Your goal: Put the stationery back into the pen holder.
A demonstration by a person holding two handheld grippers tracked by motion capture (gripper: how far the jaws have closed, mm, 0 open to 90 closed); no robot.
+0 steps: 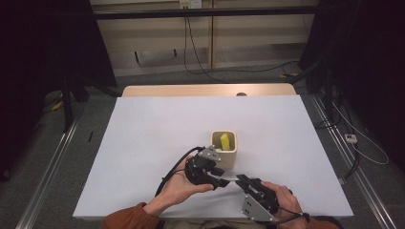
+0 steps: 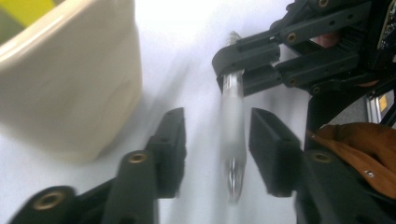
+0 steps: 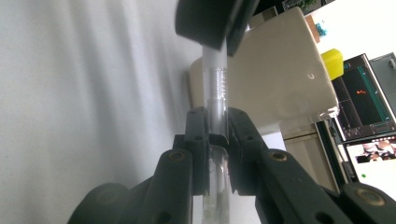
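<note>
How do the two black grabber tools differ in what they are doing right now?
The right gripper is shut on the clear tube; the left gripper is open, its jaws either side of that tube without touching. From above, the left gripper lies nearer the beige cup, the right nearer the table's front edge. Both are hand-held.

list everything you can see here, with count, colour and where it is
table: one, white top with a wood strip at the far edge, centre of the high view
cup: one, cream, squarish, on the table just beyond the grippers
yellow piece: one, yellow, standing inside the cup
clear tube: one, see-through, held up between the two grippers, near the cup
left gripper: one, black, jaws open either side of the tube
right gripper: one, black, jaws shut on the tube
hands: two, rust-brown sleeves, near edge
</note>
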